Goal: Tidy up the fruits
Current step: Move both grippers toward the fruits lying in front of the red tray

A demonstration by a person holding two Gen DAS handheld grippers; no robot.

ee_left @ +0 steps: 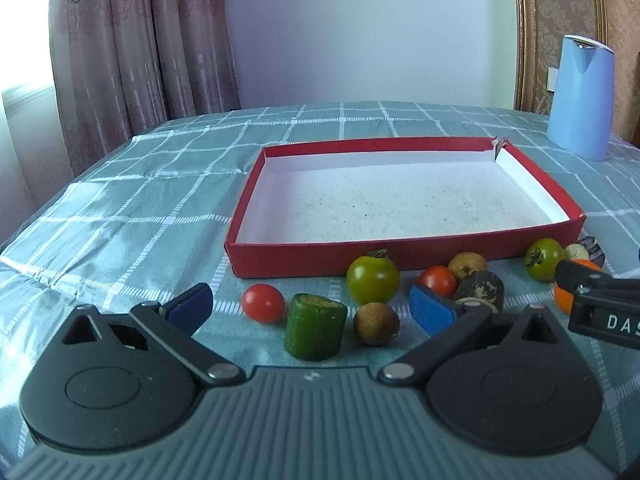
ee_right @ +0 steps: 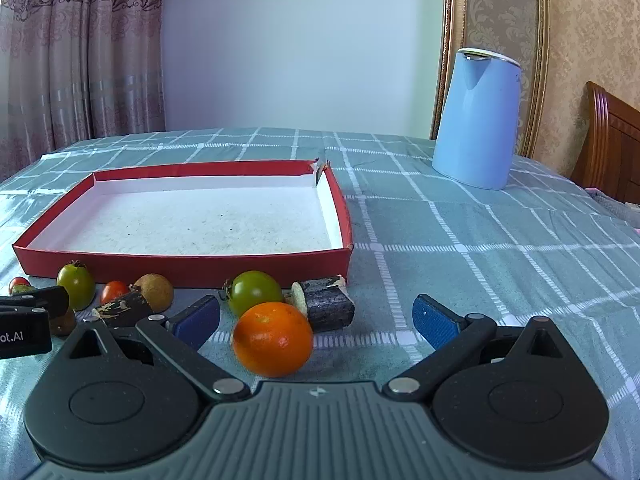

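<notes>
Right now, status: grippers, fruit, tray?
Left gripper open, empty, low over the cucumber piece. Right gripper open, empty, orange between its fingers. Red tray empty; all fruit on the cloth before it. Nothing blocks.

Legible markings, two items:

1. White capitals "DAS", cut off by the frame edge, on the black side of the right gripper (ee_left: 576,280) where it enters the left wrist view at the right edge.

2. White letters "ot.AI", the start cut off by the frame edge, on the black body of the left gripper (ee_right: 40,300) at the left edge of the right wrist view.

A small pale emblem sits on each grey gripper housing; no letters can be made out in it.
</notes>
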